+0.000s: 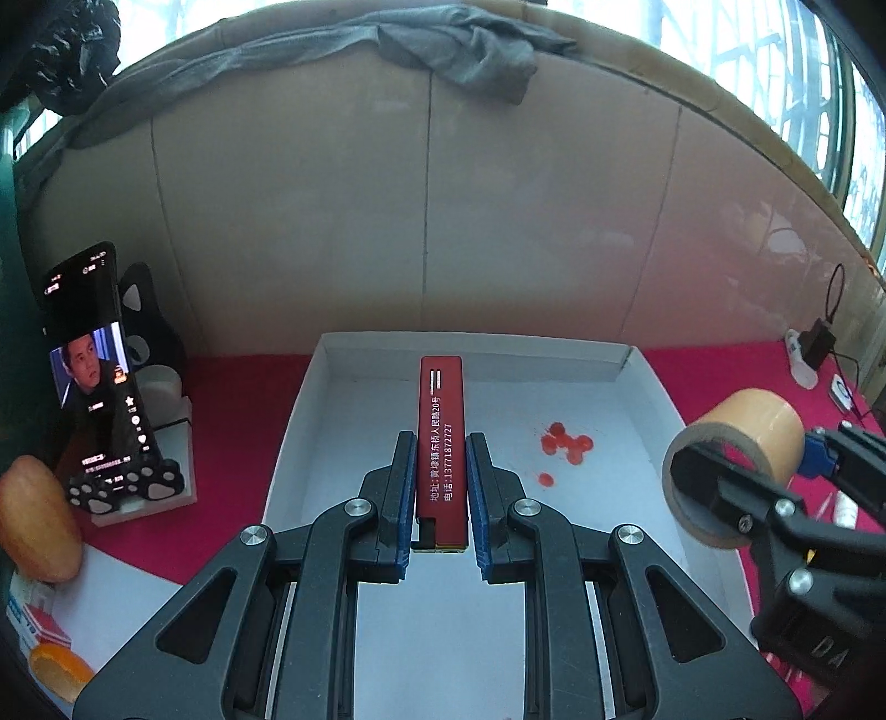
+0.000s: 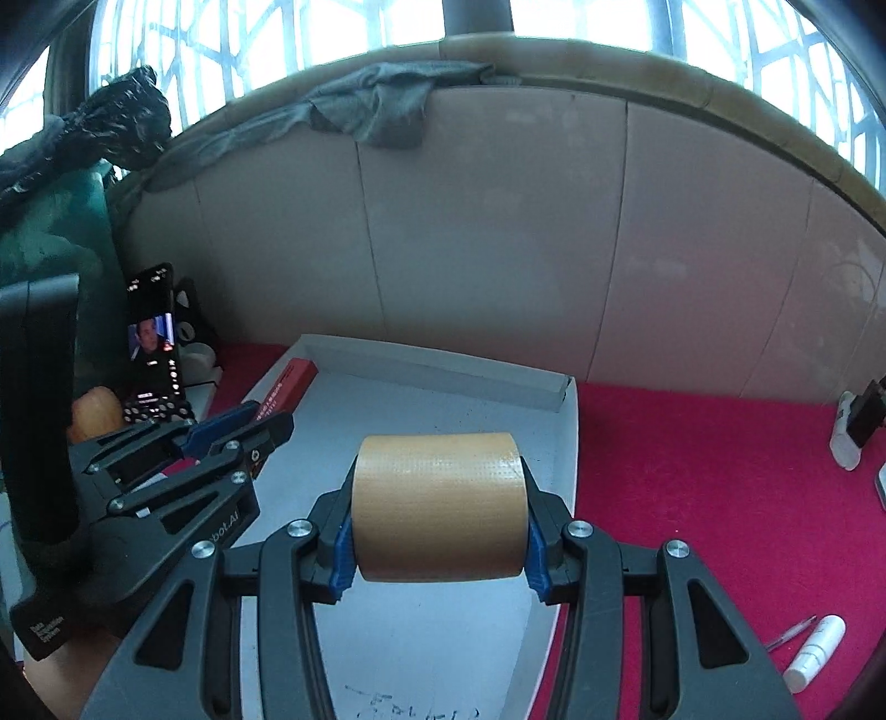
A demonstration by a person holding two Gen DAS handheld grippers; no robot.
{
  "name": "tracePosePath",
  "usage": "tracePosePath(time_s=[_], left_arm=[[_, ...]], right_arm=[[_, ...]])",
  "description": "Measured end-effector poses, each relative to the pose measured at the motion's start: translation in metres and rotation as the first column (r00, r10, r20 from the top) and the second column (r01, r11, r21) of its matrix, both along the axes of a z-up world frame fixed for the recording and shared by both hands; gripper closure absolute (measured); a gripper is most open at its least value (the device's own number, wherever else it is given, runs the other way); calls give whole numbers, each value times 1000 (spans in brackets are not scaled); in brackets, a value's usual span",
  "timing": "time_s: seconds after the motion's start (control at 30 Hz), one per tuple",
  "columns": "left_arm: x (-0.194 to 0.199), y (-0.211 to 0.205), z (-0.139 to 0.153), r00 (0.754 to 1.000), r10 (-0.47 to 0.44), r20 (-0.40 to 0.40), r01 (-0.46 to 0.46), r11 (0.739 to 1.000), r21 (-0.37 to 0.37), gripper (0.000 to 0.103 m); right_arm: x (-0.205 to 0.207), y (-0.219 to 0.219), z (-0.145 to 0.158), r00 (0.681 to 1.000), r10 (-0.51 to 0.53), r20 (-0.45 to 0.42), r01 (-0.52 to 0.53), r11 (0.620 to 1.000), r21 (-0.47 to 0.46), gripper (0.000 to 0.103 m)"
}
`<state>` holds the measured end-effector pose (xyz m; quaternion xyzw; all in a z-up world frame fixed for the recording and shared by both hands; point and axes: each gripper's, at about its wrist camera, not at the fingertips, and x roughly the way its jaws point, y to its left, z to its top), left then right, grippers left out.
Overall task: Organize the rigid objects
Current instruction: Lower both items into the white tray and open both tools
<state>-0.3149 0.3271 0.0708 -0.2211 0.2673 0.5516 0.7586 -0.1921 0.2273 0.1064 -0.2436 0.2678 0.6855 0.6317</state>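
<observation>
Phone (image 1: 102, 382) propped upright on a black paw-print stand (image 1: 127, 490), screen lit, at far left of the red worktop cover (image 1: 232, 421). Just behind the phone, a beige roll (image 1: 160, 385). Well above the phone, grey cloth (image 1: 459, 47) draped over the tan padded backboard (image 1: 421, 194). Far right of the phone, a black charger (image 1: 818, 342) with cable. White tube (image 2: 814, 653) and pen (image 2: 789, 631) lie on the red cover, right side.

Both tools are showing the same build: the left gripper (image 1: 441, 487) and the right gripper (image 2: 437, 512) are wearing matte black linkage arms with triangular cut-outs, pinned by round silver screws. Ribbed blue pads are lining their jaws. White lettering is showing on the black housing of each.
</observation>
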Motion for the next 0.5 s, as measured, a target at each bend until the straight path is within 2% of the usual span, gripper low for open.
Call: tracePosePath(time_s=[0.43, 0.47, 0.5], left_arm=[[3, 27, -20, 1000, 9, 14, -7, 988, -152, 86], [2, 28, -21, 1000, 10, 25, -5, 986, -166, 85], [0, 29, -22, 999, 9, 37, -2, 983, -183, 77]], right_arm=[[-5, 24, -34, 999, -9, 35, 12, 996, -89, 55], [-5, 25, -36, 999, -9, 33, 12, 995, -95, 55], [-4, 25, -36, 999, -9, 31, 12, 995, -94, 55]])
